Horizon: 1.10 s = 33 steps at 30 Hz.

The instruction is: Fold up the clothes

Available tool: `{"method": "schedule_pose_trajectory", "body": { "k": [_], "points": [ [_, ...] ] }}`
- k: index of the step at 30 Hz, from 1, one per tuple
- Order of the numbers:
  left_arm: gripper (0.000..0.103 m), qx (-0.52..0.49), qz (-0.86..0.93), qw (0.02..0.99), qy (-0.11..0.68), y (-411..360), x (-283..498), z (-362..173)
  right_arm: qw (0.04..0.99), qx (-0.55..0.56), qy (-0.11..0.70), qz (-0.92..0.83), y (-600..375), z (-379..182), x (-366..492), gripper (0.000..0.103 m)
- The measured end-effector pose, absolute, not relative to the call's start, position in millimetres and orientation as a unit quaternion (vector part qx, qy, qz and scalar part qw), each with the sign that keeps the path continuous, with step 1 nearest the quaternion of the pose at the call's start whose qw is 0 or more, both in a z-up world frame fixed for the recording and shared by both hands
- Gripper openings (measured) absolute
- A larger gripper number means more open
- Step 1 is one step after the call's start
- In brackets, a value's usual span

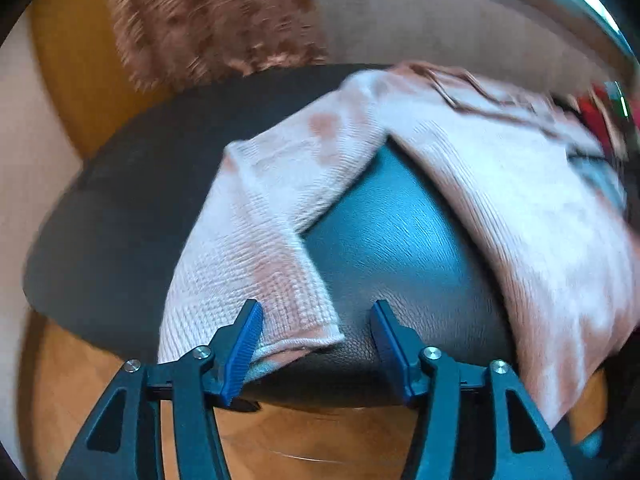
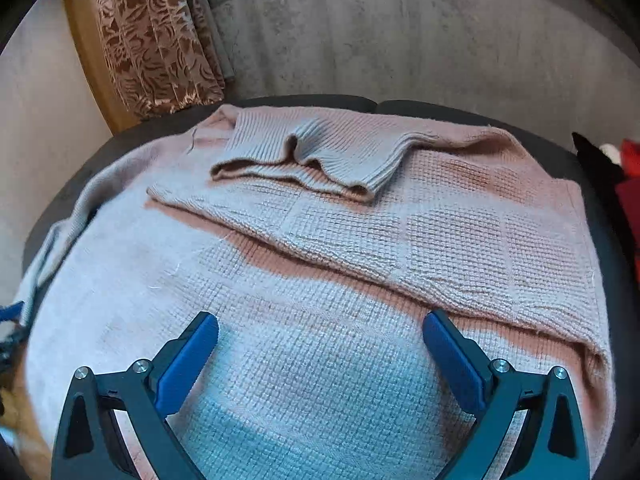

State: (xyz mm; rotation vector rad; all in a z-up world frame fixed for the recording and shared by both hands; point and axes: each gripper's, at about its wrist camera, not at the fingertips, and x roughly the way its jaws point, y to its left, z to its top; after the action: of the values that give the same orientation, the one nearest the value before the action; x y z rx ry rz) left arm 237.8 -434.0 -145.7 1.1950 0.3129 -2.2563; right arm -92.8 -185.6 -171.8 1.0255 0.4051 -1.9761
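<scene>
No text, label or number can be read anywhere.

I count one pink knitted sweater (image 2: 320, 280) spread over one dark round table (image 1: 120, 208). Two sleeves show: one lies bent out on the table (image 1: 272, 216), one is folded across the sweater's body (image 2: 400, 232). One patterned brown curtain (image 2: 152, 40) hangs behind. I have two grippers, each with two blue fingers (image 1: 244, 344) (image 2: 188, 360).

Patterned brown curtain (image 2: 156, 40), red item (image 2: 630, 196).
</scene>
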Motion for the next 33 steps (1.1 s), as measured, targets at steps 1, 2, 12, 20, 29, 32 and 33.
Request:
{"method": "schedule_pose_trajectory", "body": {
  "k": [1,2,12,20,29,32,33],
  "points": [
    [0.041,0.443,-0.839,0.289,0.130,-438.2,240.1,-144.8,0.422,0.408,0.173,-0.791,-188.0,-172.3,-91.6,0.103],
    [0.030,0.439,-0.836,0.297,0.143,-442.2,242.9,-143.4,0.418,0.406,0.183,-0.792,-190.3,-172.8,-90.2,0.103],
    [0.008,0.288,-0.825,0.260,0.412,-518.5,287.9,-101.4,0.414,0.399,0.194,-0.795,-189.3,-170.4,-89.9,0.103],
    [0.008,0.150,-0.864,0.150,0.457,-543.5,237.3,-3.7,0.420,0.399,0.180,-0.795,-184.8,-169.7,-88.6,0.103],
    [0.009,0.169,-0.898,0.007,0.407,-473.4,71.0,49.4,0.435,0.402,0.147,-0.792,-178.0,-167.2,-91.9,0.103],
    [0.009,0.206,-0.896,-0.023,0.393,-443.8,14.7,40.6,0.440,0.404,0.133,-0.791,-174.1,-166.8,-93.1,0.103],
    [0.009,0.221,-0.893,-0.029,0.391,-435.1,0.4,31.4,0.442,0.404,0.130,-0.790,-173.6,-166.9,-93.6,0.103]
  ]
}}
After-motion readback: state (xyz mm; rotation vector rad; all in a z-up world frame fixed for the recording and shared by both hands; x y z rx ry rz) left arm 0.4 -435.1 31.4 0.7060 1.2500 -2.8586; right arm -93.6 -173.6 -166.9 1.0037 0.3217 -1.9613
